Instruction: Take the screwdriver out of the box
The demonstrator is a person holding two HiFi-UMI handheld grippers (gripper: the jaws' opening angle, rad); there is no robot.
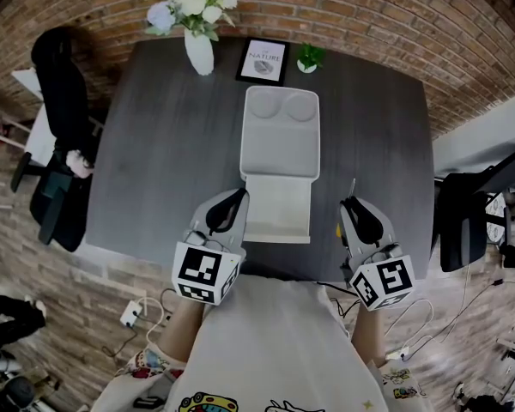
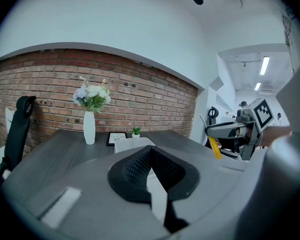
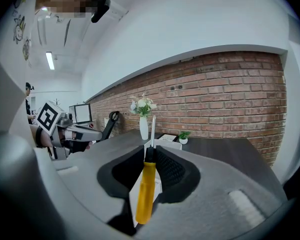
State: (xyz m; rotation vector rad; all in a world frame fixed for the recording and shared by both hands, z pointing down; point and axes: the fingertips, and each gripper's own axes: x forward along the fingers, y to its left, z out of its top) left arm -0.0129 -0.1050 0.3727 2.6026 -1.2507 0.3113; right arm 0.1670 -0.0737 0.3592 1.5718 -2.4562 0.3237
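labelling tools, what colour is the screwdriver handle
Yellow screwdriver handle; clearest in the right gripper view.

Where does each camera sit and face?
Head view: on the person's head, steeply down on table, box, left gripper, right gripper, shirt.
Left gripper view: on the left gripper, along shut jaws toward vase and brick wall.
Right gripper view: on the right gripper, along jaws clamping the screwdriver.
Both gripper views share vase and brick wall.
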